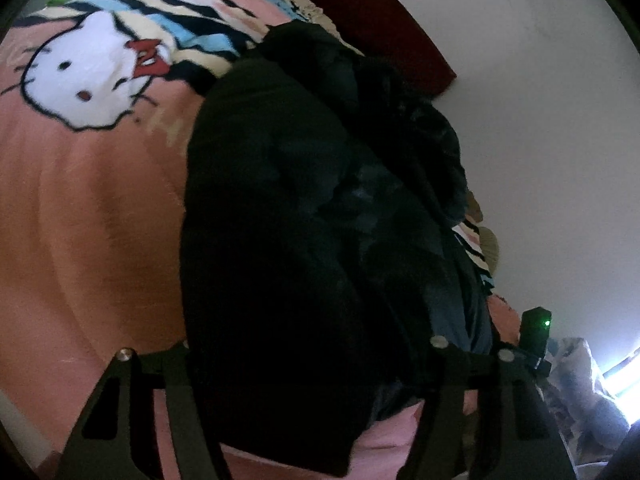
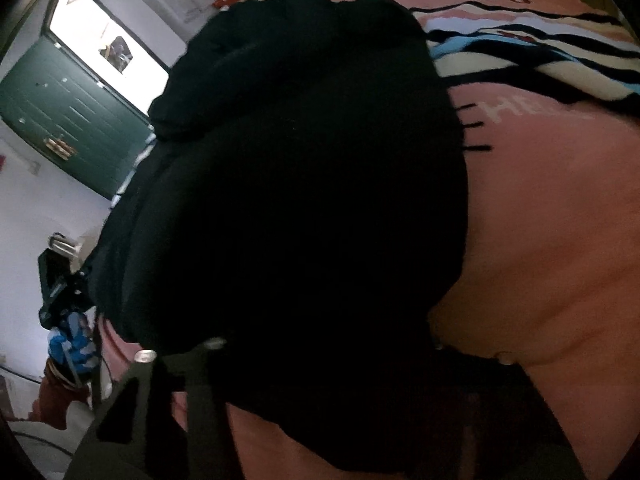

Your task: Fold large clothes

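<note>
A large black padded jacket [image 1: 304, 216] lies bunched on a pink Hello Kitty blanket [image 1: 88, 200]. In the left wrist view my left gripper [image 1: 304, 412] stands over the jacket's near edge; the black cloth fills the gap between its fingers [image 1: 180, 408], so the tips are hidden. In the right wrist view the jacket [image 2: 304, 200] fills the middle, and my right gripper [image 2: 332, 392] is at its near hem, with cloth lying over and between the fingers [image 2: 200, 396]. The left gripper [image 2: 60, 284] also shows at the left edge there.
The blanket [image 2: 540, 220] covers a bed against a white wall [image 1: 520, 120]. A dark red headboard [image 1: 380, 20] runs along the bed's far end. A green door [image 2: 68, 120] and a bright doorway stand beyond the bed.
</note>
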Motion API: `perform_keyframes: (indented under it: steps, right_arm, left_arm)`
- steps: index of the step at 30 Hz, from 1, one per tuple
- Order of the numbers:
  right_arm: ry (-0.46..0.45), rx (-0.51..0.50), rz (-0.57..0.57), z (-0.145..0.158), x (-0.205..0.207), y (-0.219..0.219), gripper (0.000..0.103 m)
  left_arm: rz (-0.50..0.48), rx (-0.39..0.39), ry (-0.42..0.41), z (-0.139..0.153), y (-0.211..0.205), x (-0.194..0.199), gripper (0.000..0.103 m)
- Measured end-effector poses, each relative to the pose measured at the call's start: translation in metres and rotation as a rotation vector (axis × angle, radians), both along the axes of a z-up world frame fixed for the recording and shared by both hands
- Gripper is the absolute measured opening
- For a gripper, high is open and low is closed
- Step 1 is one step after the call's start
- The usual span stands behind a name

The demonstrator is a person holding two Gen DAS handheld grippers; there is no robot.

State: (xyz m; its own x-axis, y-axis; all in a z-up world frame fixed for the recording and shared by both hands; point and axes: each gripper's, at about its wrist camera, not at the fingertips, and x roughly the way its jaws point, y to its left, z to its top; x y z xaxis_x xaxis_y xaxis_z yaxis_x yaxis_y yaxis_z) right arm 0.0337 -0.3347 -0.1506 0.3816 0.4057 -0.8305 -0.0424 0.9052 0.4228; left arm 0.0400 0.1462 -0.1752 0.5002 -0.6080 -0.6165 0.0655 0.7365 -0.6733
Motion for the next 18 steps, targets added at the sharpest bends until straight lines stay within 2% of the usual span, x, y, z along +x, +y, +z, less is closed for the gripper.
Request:
perform_keyframes:
  steps: [4, 7, 12, 15, 18]
  right_arm:
    - [-0.029, 0.014, -0.009, 0.002, -0.004, 0.0, 0.036]
    - [-0.046, 0.032, -0.012, 0.005, -0.006, -0.002, 0.027]
    - [-0.09, 0.038, 0.001, 0.02, -0.004, -0.002, 0.021]
    - [-0.13, 0.069, 0.0, 0.035, -0.003, -0.006, 0.02]
    - [-0.179, 0.105, -0.009, 0.053, 0.004, -0.012, 0.018]
  left_arm:
    - [0.009, 0.048, -0.024, 0.01, -0.008, -0.003, 0.032]
    - [0.022, 0.052, -0.04, 0.017, -0.008, -0.006, 0.025]
    - [0.02, 0.045, -0.075, 0.039, -0.01, -0.007, 0.021]
    - [0.02, 0.005, -0.098, 0.059, -0.005, -0.001, 0.019]
    - [0.012, 0.01, -0.134, 0.083, -0.006, 0.009, 0.019]
